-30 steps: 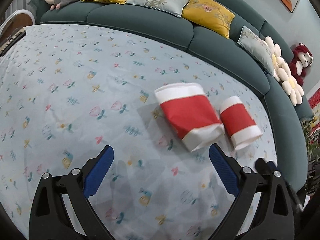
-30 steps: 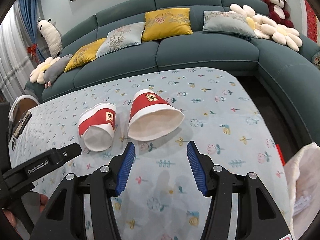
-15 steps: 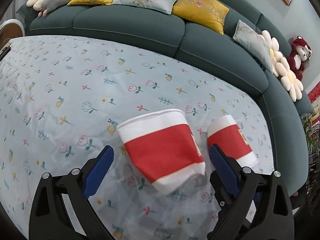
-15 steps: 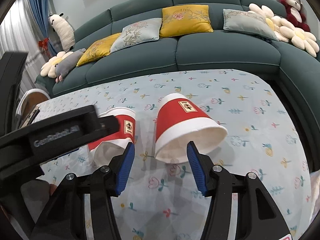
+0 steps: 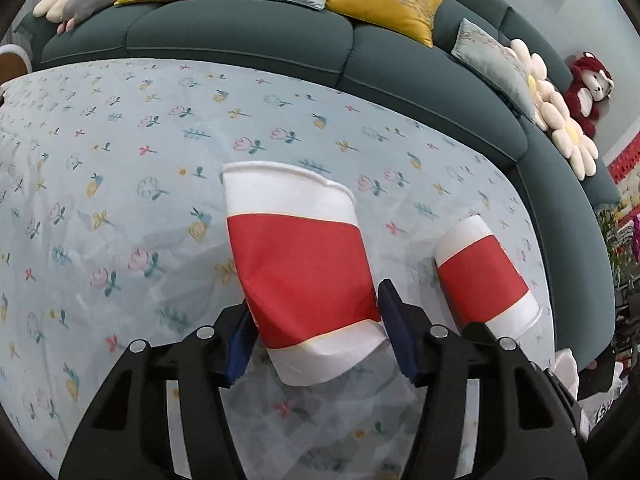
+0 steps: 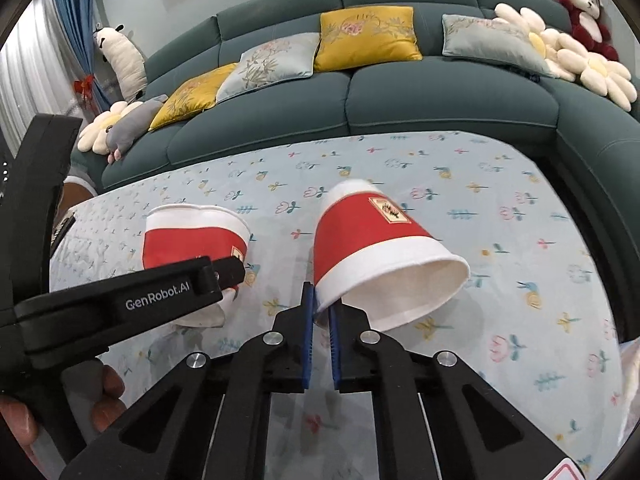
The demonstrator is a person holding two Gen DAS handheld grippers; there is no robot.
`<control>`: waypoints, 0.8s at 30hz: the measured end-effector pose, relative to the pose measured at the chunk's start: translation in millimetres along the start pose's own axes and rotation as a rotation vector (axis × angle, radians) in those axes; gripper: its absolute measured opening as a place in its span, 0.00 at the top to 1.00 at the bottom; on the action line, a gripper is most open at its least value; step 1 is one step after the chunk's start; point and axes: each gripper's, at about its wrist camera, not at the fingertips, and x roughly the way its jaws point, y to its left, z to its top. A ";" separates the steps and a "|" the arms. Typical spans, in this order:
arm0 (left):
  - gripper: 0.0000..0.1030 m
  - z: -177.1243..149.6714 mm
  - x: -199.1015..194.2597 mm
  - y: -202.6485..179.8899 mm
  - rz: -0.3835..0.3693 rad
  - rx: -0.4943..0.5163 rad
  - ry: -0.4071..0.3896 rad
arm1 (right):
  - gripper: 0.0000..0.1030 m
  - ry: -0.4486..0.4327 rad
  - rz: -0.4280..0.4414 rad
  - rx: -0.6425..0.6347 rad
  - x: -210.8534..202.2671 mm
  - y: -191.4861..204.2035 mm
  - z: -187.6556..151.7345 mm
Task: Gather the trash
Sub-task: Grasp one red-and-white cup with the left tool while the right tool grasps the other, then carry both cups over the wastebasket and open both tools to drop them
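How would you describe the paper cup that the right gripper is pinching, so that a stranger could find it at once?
Start at the table with the floral tablecloth in front of the teal sofa. Two red-and-white paper cups lie there on their sides. The one meant is the right cup, its rim nipped by the right gripper; unlike the left cup, it shows a small label and its open mouth.

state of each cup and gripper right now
left cup: on its side, crumpled, clamped across its body
right cup: on its side, rim pinched
left gripper: shut on left cup
right gripper: shut on right cup's rim
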 end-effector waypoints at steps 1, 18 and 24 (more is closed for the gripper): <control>0.47 -2.9 -2.4 -2.6 0.001 0.009 -0.004 | 0.94 -0.003 -0.003 0.001 -3.4 -1.3 -0.9; 0.47 -60.0 -57.0 -102.4 -0.085 0.152 -0.024 | 0.94 -0.110 -0.074 0.071 -112.7 -57.8 -17.1; 0.47 -85.9 -66.1 -148.0 -0.117 0.221 -0.012 | 0.94 -0.157 -0.119 0.140 -155.0 -101.9 -27.8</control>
